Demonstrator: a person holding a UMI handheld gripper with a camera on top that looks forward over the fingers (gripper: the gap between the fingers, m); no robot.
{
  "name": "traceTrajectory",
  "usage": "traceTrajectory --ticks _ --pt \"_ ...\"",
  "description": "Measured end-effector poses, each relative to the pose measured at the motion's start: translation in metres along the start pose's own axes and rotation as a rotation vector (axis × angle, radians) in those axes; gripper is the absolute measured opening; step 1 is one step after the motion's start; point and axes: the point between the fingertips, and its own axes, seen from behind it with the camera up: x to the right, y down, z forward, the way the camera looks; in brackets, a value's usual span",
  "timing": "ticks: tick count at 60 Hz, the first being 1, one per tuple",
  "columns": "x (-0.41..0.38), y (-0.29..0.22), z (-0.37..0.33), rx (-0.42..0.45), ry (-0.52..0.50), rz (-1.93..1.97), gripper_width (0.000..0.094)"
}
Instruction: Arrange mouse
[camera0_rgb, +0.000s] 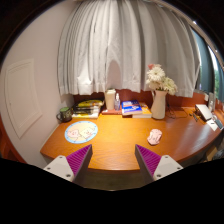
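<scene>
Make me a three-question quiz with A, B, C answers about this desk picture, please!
1. Where is the mouse?
A. on the desk, ahead of the gripper
B. between the fingers
C. on the round mat

2. What colour are the flowers in the vase?
A. red
B. white
C. blue

3. How are the gripper's fingers?
A. shut on the mouse
B. shut on nothing
C. open, holding nothing

Answers: 1 A, it lies on the wood beyond the fingers. 2 B, pale blooms. 3 C, a wide gap between the pads.
</scene>
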Motion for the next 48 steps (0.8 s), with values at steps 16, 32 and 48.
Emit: traceTrajectory --ticks 16,32,48 --pt "0.106 0.088 0.022 -0.161 0.139 0.059 0.0848" --pt "0.193 0.098 0.111 -0.189 0.195 0.055 0.0842" --pt "0.220 0.074 0.214 -0.244 0.154 0.077 0.0842"
